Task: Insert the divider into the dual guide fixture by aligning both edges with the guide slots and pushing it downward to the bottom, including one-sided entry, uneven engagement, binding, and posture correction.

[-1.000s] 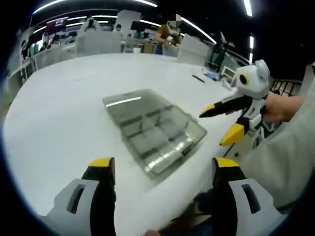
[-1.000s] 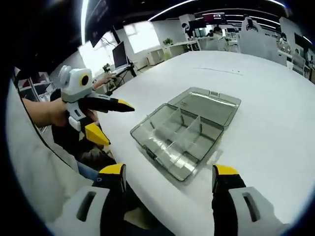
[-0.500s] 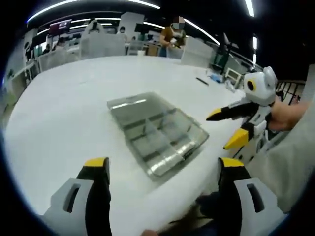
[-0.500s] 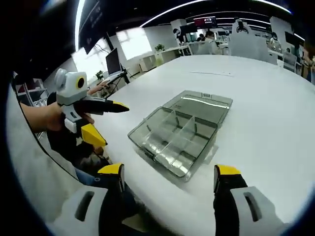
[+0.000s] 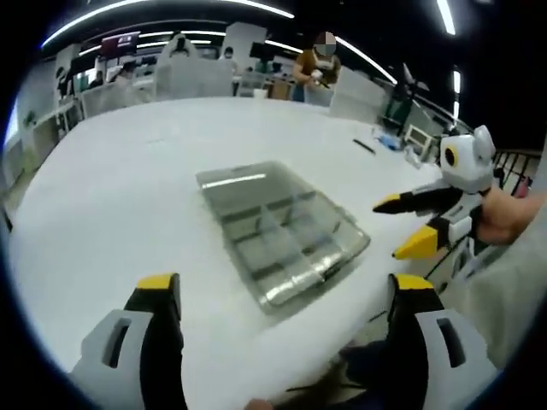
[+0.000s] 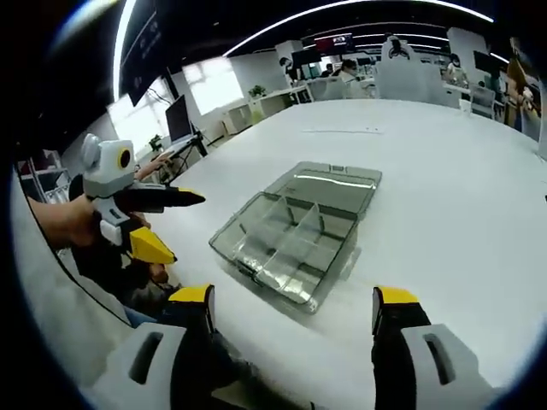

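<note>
A clear grey plastic compartment box [image 5: 282, 232] lies open on the white table [image 5: 120, 188], its lid flat behind it. The same box [image 6: 292, 231] has dividers standing between its compartments [image 6: 301, 236]. My left gripper [image 5: 286, 295] stands open near the table's front edge, short of the box, nothing between its jaws. My right gripper [image 6: 292, 303] is open too, hovering before the box. The right gripper [image 5: 427, 218] enters the left gripper view from the right, held by a hand. The left gripper [image 6: 145, 218] enters the right gripper view from the left.
The table's near edge [image 6: 256, 342] runs just below the box. A person [image 5: 314, 68] stands at the far side among desks and chairs. A dark pen-like object [image 5: 366, 146] lies on the table at the far right. Wide bare tabletop surrounds the box.
Both cameras have drawn back and risen slightly, so the box sits a little farther off. The box has not moved and both grippers stay open.
</note>
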The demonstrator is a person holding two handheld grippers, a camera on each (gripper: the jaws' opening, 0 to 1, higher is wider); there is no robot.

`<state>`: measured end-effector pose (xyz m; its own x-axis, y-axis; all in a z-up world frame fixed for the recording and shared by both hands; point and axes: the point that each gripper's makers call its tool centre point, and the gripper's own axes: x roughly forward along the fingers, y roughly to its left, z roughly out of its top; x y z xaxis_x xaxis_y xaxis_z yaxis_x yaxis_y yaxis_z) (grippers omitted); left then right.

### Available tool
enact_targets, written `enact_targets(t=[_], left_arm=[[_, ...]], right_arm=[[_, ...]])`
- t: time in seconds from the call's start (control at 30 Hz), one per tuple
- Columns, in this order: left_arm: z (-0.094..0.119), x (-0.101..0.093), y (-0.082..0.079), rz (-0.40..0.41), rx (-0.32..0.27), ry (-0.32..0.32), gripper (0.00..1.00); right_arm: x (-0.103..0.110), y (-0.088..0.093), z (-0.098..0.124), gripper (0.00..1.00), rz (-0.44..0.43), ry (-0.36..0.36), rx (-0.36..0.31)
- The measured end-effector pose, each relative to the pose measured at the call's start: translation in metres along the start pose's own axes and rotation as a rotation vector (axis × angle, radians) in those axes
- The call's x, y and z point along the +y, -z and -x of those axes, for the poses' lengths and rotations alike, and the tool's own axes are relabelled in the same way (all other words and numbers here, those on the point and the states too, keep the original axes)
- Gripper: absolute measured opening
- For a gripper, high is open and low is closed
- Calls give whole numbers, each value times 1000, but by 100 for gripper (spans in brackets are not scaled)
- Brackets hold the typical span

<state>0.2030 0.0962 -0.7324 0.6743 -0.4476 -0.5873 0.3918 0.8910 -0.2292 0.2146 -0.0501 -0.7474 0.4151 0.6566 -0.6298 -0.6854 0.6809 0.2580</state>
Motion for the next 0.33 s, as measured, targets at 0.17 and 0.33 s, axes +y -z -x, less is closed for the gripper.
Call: enact_targets(t=[0.17,0.33], left_arm=[[-2,-2,3,20,10,-3,99],[-2,-1,4,30,13,-12,99]], right_arm=[[-2,3,1,73,-7,8,5],[-4,5,2,74,-17,15,10]])
